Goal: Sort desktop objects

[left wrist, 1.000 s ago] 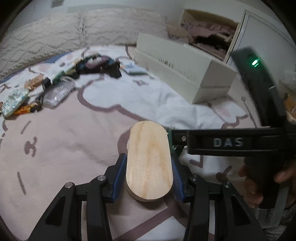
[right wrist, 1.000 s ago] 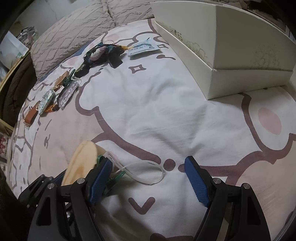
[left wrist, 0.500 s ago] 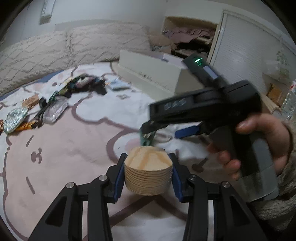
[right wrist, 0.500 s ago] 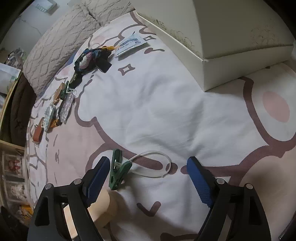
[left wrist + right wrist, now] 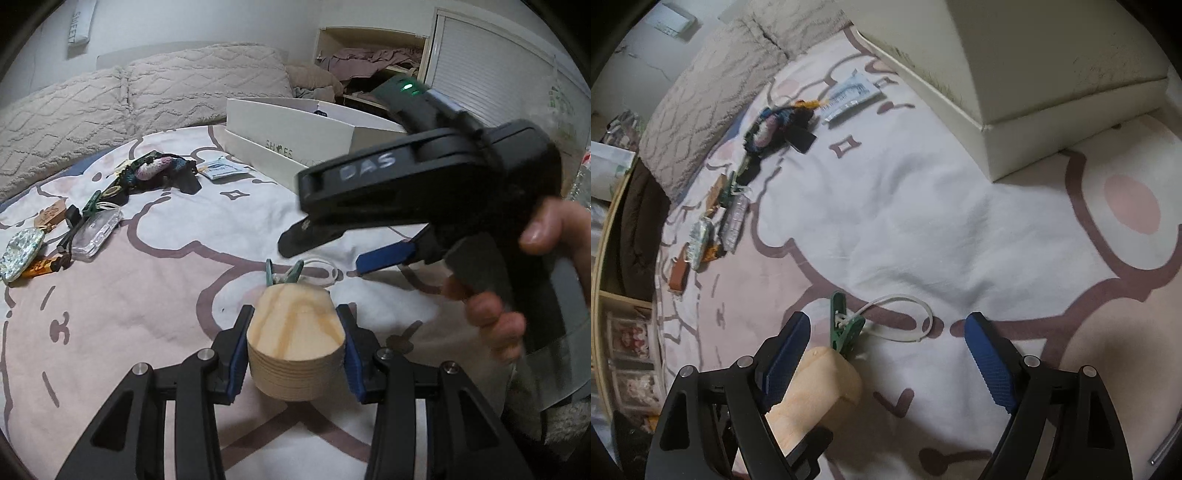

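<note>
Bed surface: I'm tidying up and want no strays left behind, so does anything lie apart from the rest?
Yes. A green clip with a white cord loop lies alone mid-blanket, just beyond the wooden block held by the left tool. The other small items cluster far off near the pillows.

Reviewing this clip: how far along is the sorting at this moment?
Early. Nothing visibly sorted yet; the white box interior is barely visible. In hand: left gripper clamps the wooden block. Right gripper hangs open above the green clip. Left: the clip and the clutter pile on the bedspread.
</note>
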### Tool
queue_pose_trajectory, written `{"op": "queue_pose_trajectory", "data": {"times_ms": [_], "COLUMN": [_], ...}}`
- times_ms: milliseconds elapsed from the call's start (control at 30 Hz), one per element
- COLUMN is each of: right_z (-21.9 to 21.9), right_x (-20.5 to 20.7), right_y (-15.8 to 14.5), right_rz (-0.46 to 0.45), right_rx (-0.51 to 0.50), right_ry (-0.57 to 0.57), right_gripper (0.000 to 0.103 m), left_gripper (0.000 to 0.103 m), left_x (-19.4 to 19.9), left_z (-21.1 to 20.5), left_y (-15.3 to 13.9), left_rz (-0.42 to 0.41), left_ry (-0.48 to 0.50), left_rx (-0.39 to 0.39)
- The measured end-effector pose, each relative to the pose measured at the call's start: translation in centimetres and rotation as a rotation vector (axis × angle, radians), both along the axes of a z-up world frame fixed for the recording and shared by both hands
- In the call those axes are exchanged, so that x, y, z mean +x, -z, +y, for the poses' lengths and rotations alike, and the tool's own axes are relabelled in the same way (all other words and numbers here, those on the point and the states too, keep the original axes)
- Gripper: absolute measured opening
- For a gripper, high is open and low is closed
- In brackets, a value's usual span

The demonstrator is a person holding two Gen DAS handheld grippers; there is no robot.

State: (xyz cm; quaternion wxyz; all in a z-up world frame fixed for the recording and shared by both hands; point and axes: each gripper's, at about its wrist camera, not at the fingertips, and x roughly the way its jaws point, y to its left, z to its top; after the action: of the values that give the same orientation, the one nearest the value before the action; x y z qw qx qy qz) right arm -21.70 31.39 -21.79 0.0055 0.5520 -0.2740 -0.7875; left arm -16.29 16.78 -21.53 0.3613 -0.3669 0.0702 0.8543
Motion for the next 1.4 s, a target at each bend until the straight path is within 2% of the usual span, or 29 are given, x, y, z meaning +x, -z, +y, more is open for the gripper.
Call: {"op": "queue_pose_trajectory", "data": {"times_ms": [133, 267, 433, 600, 667, 800, 1067, 1133, 1233, 1400], "right_z": [-0.5, -2.4, -4.7, -5.5, -5.5, -5.8, -6.4, -6.5, -6.0, -5.0], "right_x": [0.9, 1.5, 1.0, -0.5, -1.2, -1.8, -1.7, -1.5, -1.3, -0.8], "right_y": [-0.9, -0.3, 0.5, 0.9, 1.1, 1.2, 1.6, 1.6, 1.5, 1.2], "right_rz": [0.032, 0.006, 0.0, 0.023, 0.03, 0.053, 0.083, 0.098, 0.117, 0.123], "right_rx": [-0.008, -0.054, -0.07, 0.01, 0.041, 0.126, 0.228, 0.261, 0.252, 0.189], "right_ry": [-0.018, -0.066, -0.105, -0.086, -0.075, -0.089, -0.136, -0.139, -0.128, -0.108], "right_gripper": [0.086, 0.085, 0.077, 0.061, 0.06, 0.05, 0.042, 0.034, 0.026, 0.026], "left_gripper": [0.044, 0.044, 0.043, 0.043, 0.044, 0.044, 0.045, 0.045, 0.045, 0.045], "left_x": [-0.1, -0.9, -1.5, -1.1, -1.0, -1.6, -2.9, -3.1, -3.3, -3.5], "left_z": [-1.6, -3.9, -6.3, -6.9, -6.8, -6.7, -6.5, -6.4, -6.3, -6.7], "left_y": [-0.1, 0.1, 0.7, 2.0, 2.1, 2.3, 2.7, 2.7, 2.6, 2.2], "left_rz": [-0.006, -0.036, -0.065, -0.091, -0.084, -0.107, -0.191, -0.203, -0.211, -0.236], "left_ry": [-0.028, -0.091, -0.162, -0.184, -0.188, -0.213, -0.266, -0.271, -0.273, -0.299], "left_rx": [-0.003, -0.002, -0.039, -0.09, -0.093, -0.081, -0.057, -0.058, -0.068, -0.042]}}
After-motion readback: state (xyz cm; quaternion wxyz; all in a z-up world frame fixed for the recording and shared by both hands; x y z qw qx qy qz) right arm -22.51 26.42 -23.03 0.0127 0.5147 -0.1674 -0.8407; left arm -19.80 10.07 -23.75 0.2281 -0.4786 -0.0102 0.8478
